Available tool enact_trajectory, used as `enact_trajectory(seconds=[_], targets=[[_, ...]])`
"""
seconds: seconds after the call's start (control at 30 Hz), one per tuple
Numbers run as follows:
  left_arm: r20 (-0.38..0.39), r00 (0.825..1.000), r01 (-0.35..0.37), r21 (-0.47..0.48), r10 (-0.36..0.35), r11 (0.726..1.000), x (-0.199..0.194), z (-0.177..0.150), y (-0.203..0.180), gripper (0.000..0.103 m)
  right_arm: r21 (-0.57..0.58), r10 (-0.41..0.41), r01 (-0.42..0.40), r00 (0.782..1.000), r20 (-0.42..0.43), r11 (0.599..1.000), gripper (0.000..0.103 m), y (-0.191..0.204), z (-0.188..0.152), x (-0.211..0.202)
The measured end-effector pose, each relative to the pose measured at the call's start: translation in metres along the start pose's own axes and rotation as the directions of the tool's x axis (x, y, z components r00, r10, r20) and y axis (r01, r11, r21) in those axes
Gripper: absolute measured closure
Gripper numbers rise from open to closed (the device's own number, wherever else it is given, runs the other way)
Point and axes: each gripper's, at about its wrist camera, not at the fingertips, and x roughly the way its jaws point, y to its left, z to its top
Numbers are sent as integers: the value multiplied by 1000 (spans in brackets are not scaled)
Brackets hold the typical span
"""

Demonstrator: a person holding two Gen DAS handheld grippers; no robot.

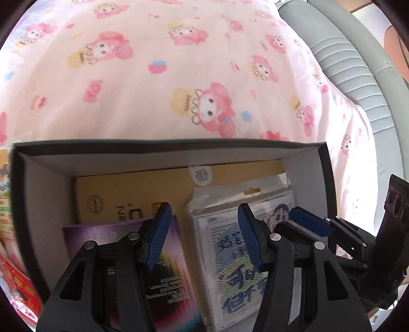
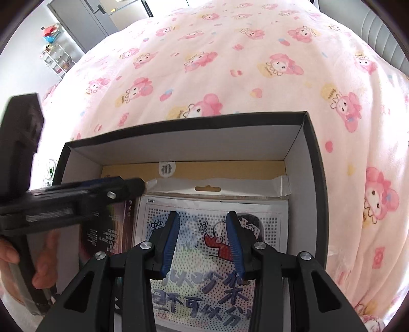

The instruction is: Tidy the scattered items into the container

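Note:
A black box with white inner walls sits on the pink bedspread. Inside lie a flat yellow box at the back, a purple rainbow-printed box on the left and a clear packet of cartoon dot-art on the right. My left gripper hangs open over the box, one finger above the purple box and the other above the packet, gripping nothing. My right gripper hovers over the packet, jaws narrowly apart with nothing pressed between them. A hand holds the blurred left gripper.
Red and colourful packets lie on the bedspread outside the box's left wall. A grey padded headboard curves along the right. Beyond the bed stand a white shelf rack and a grey wardrobe.

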Motion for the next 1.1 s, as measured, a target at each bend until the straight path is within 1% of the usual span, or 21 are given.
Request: enact_trajectory(seconds=[0.07,0.13,0.17,0.23,0.3,0.4,0.43,0.5,0.57,0.63,0.7,0.73,0.83,0.9,1.03,1.1], targets=[[-32,997,69,4,-69,998,4,-1,2,49,20,6,-6,1000,-2,1000,69,-4,-6,-1],[-79,989,128,-11,-128,992,9,-6,10,49,41,11,-11,1000,-15,999,69,-6,-10,3],[-92,988,126,-2,-126,992,15,-7,1,49,48,11,-10,1000,-22,999,69,-7,-12,6],[-77,994,77,42,-73,996,10,-17,-8,50,59,1,1,999,-32,998,69,-9,-17,7],[-35,999,31,70,-28,997,1,-21,-14,50,72,5,-3,1000,-26,997,69,-9,-20,7],[66,998,-9,126,0,992,-21,-35,-25,50,80,-18,17,1000,16,997,68,-6,-23,-9],[106,994,-31,148,16,989,-32,-40,-31,50,82,-25,22,999,34,996,67,-5,-24,-18],[190,981,-79,197,41,977,-57,-55,-43,48,87,-31,25,997,71,996,65,-2,-27,-37],[253,967,-94,221,36,971,-82,-66,-48,48,85,-39,30,993,108,996,60,1,-31,-55],[285,958,-71,224,4,972,-98,-71,-51,48,65,-47,37,988,148,997,57,9,-37,-77],[311,950,-44,229,-30,972,-115,-84,-53,47,38,-44,38,983,177,999,56,16,-42,-91],[329,944,-53,232,-27,971,-120,-89,-57,47,29,-42,37,981,191,999,56,21,-46,-100],[389,921,-116,235,16,965,-135,-110,-70,44,8,-19,18,973,230,1000,55,33,-57,-122],[415,909,-143,224,39,964,-147,-123,-72,44,-14,-8,12,969,246,1000,55,43,-63,-133],[432,901,-133,189,39,973,-166,-147,-64,43,-69,20,-2,967,255,998,55,64,-73,-145],[443,895,-141,166,54,976,-171,-156,-57,43,-97,39,-14,967,253,995,55,76,-77,-146]])
